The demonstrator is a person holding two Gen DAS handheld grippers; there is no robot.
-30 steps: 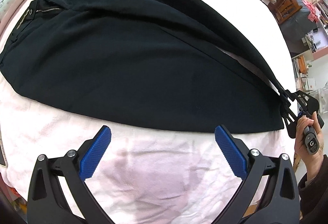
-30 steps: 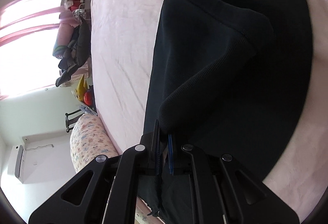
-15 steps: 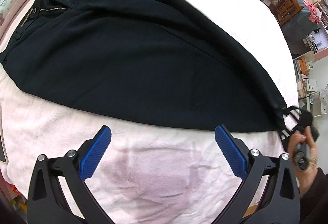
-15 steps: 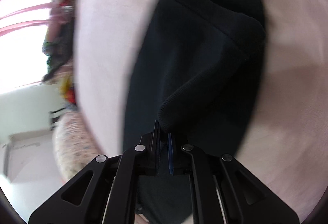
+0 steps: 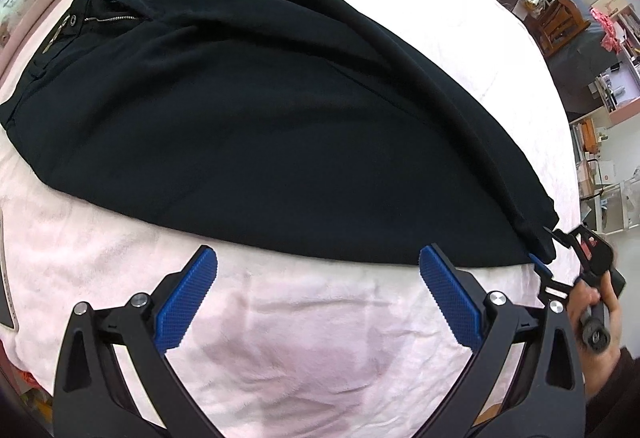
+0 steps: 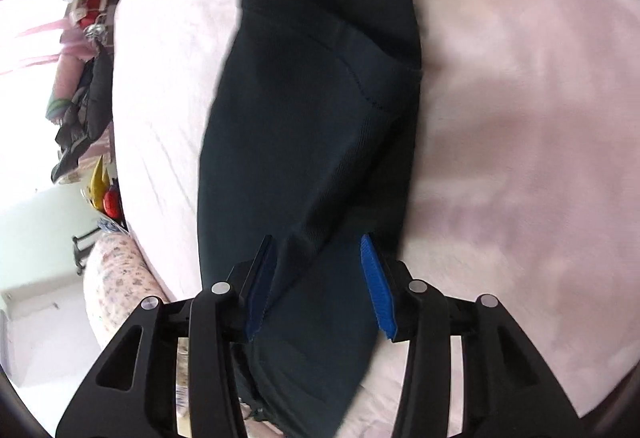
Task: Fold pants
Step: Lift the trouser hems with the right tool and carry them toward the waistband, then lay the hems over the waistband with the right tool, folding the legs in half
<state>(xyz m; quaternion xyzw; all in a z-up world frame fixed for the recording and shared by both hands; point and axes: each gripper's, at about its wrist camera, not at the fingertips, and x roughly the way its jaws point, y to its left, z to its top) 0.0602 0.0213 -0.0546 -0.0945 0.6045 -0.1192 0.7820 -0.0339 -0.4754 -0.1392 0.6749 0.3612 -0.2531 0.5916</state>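
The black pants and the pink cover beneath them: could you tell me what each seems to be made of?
Black pants: matte woven cloth, probably a soft twill; fine diagonal ribbing shows near the hem. Pink cover: plush fleece, judging by its fuzzy, mottled nap.

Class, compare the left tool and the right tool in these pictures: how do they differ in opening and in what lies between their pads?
The left tool stands wide open; the right tool is narrower, its jaws opening. Between the left tool's pads lies only the pink blanket, short of the black pants; between the right tool's pads lies the pants' leg end, no longer pinched. Both are black with blue ribbed pads.
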